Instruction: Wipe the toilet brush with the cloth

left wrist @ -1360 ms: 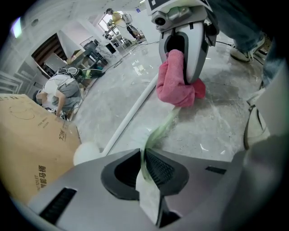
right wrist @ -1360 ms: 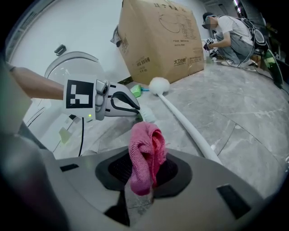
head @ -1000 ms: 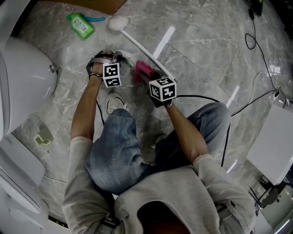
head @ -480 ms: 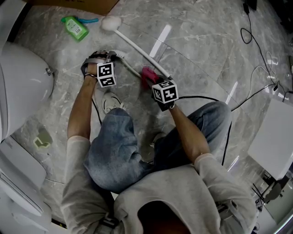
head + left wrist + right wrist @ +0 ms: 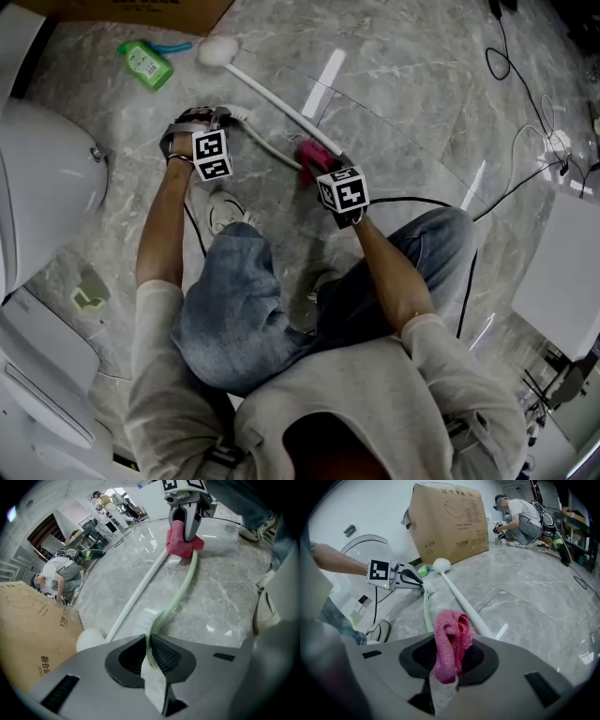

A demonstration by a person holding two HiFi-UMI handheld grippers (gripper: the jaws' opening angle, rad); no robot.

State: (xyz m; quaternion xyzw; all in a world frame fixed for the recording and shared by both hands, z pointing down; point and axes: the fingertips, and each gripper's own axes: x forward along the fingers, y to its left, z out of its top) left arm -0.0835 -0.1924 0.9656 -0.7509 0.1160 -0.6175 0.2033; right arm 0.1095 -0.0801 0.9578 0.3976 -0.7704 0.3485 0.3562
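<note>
Compared with a second ago, the right gripper [image 5: 447, 657] and its cloth [image 5: 449, 639] sit farther along the brush [image 5: 182, 585] from the left gripper [image 5: 149, 652]. The gap between the two marker cubes is wider in the head view. That reads as a wiping stroke drawn down the handle away from the bristle end. The stroke looks close to running out of handle, so a return pass or a fresh grip probably comes next.

The left gripper's jaws are closed tight on the brush's thin stem, right where the white bristles [image 5: 139, 618] begin. The right gripper's jaws are pinched on a bunched fold of the pink cloth, which stands up between them.

The brush is a slim, pale green, gently curved rod with a small white tuft. It lies low over the floor on the person's side of the long white pole [image 5: 281, 98], roughly alongside it. Its far end disappears into the cloth, right against the pole's lower stretch. Whether the cloth wraps the stem or only presses on it cannot be told.
</note>
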